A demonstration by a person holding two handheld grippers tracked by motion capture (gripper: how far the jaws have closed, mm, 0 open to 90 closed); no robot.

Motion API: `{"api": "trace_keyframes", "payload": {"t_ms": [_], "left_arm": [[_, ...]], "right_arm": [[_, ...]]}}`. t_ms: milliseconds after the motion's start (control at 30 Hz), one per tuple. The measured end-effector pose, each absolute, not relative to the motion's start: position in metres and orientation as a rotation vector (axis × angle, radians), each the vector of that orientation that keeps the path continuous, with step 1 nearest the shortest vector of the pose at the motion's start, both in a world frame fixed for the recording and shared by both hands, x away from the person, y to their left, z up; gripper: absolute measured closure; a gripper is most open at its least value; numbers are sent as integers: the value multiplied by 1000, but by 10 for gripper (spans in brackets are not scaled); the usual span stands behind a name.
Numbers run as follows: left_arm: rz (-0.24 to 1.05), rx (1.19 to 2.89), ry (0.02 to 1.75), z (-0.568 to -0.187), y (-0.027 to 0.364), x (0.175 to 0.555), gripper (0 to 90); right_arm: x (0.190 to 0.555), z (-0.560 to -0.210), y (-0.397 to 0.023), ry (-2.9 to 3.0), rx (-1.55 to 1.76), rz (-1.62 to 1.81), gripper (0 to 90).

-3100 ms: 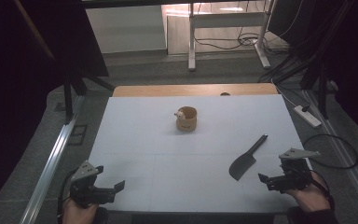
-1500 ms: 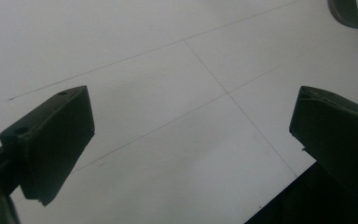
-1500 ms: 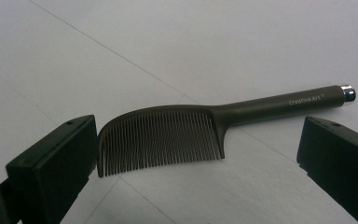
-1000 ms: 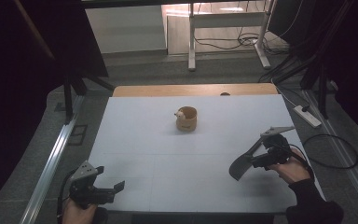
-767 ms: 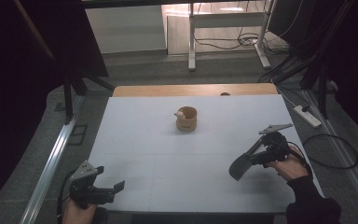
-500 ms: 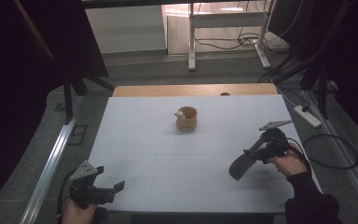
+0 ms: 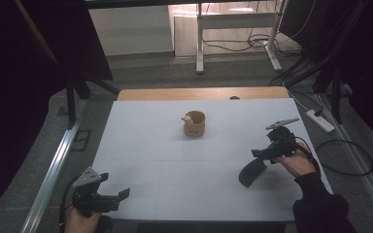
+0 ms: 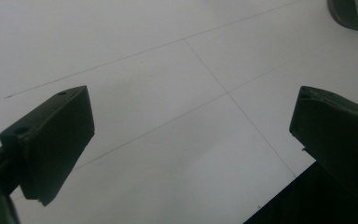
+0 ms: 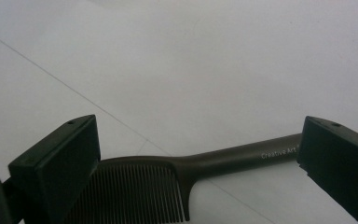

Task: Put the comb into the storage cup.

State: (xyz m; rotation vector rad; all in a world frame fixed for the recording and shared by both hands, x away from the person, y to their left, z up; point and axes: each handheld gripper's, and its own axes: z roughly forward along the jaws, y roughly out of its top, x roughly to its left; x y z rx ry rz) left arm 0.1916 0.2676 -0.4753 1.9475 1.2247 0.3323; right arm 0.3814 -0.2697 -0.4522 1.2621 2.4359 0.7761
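A black comb (image 7: 250,172) lies flat on the white table (image 7: 175,179) at the right. My right gripper (image 7: 262,153) hovers over its handle, open. In the right gripper view the comb (image 9: 214,161) lies crosswise between the wide-apart jaws of the right gripper (image 9: 200,140), teeth by the left jaw and handle reaching toward the right jaw. My left gripper (image 7: 121,196) rests at the table's front left corner, open and holding nothing. In the left gripper view the left gripper (image 8: 191,135) looks over bare table, with the comb's end (image 8: 345,11) far off.
A small wooden cup (image 7: 194,124) with a pale object in it stands near the table's middle, toward the back. A power strip (image 7: 320,121) and cables lie on the floor to the right. A wooden strip (image 7: 199,93) borders the far edge.
My right gripper has moved from the front right corner forward and left to stand over the comb's handle. The comb, the cup and the left gripper have stayed in place.
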Motion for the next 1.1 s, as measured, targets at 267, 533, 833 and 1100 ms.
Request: {"api": "trace_keyframes", "payload": {"t_ms": [267, 533, 833, 1100], "left_arm": [[329, 1946, 1224, -475, 268, 192, 7], [325, 1947, 1225, -475, 268, 192, 7], [321, 1948, 1222, -476, 268, 192, 7], [318, 1949, 1221, -476, 268, 192, 8]], "right_arm": [[393, -457, -263, 2452, 1265, 708, 0], [403, -463, -261, 2476, 1284, 668, 0], [409, -462, -261, 2475, 1283, 641, 354], [413, -462, -260, 2523, 1213, 633, 767]]}}
